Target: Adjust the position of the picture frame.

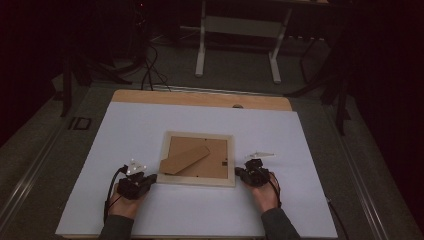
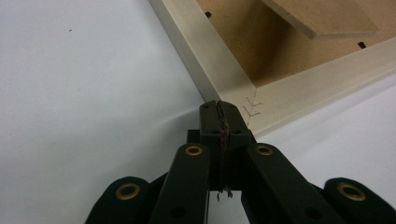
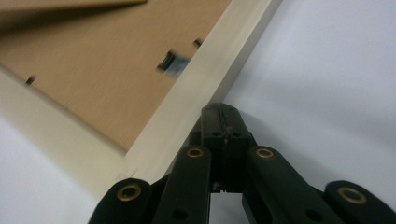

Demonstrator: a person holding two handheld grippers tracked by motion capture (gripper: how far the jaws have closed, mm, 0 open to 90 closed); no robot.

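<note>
Two staples [image 2: 252, 108] mark the frame [image 2: 280, 100] corner by the left claw [image 2: 221, 112].

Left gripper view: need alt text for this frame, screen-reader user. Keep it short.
The left hand-held gripper, jaws shut with nothing between them, has its tip at the near corner of a pale wooden picture frame lying face-down on a white table surface. The frame's brown backing board faces up, with its stand flap raised above it.

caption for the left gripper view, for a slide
Shut left gripper meets the near corner of a face-down picture frame on the white table, its stand propped above the backing.
</note>
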